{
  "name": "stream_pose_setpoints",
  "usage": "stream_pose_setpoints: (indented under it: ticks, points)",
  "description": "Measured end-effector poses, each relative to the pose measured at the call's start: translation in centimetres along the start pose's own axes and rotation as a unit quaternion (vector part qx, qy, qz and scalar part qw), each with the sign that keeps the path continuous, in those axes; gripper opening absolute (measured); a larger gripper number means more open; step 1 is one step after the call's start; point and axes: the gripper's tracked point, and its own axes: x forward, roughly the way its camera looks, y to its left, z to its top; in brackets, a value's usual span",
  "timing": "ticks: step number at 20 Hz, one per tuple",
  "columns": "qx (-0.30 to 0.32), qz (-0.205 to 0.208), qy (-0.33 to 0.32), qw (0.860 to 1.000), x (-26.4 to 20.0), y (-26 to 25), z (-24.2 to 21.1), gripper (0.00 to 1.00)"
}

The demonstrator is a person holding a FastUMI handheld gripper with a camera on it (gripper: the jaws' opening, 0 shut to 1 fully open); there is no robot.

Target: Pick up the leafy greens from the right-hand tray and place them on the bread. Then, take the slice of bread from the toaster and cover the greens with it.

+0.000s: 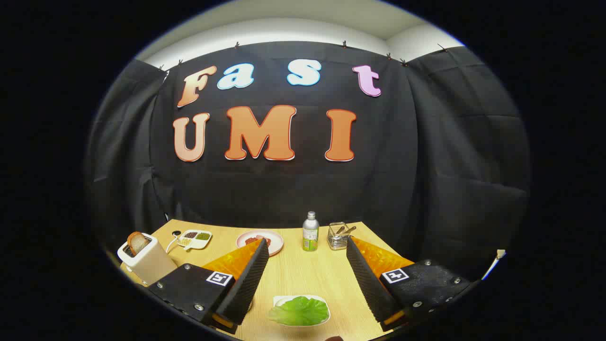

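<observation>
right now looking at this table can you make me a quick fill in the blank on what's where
1. The leafy greens lie on a white tray between the fingers of the hand-held gripper, which is ____.
2. A slice of bread sticks up out of the ____.
3. The bottle stands between the pink plate and the wire ____.
4. Beside the toaster sits a white dish with ____ compartments.

Missing words: open; toaster; basket; three
</observation>
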Motion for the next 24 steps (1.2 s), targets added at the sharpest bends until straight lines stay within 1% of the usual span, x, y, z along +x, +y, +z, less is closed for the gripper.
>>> stream_pose_setpoints:
  ticks: [5, 8, 13, 15, 17, 20, 24]
  points:
    - [-0.024, 0.011, 0.027, 0.999, 0.2, 0.9, -1.4, 0.99]
    - [-0.027, 0.018, 0.042, 0.999, 0.3, 1.4, -2.3, 0.99]
    - [-0.036, 0.024, 0.098, 0.994, 1.0, 1.8, -4.6, 0.99]
    - [-0.045, 0.026, 0.134, 0.990, 1.5, 1.8, -5.9, 0.99]
    - [-0.052, 0.028, 0.183, 0.981, 2.2, 1.6, -7.5, 0.99]
    - [-0.050, 0.041, 0.272, 0.960, 2.6, 1.6, -10.8, 0.99]
    - [-0.069, 0.058, 0.390, 0.916, 2.7, 1.8, -15.9, 1.00]
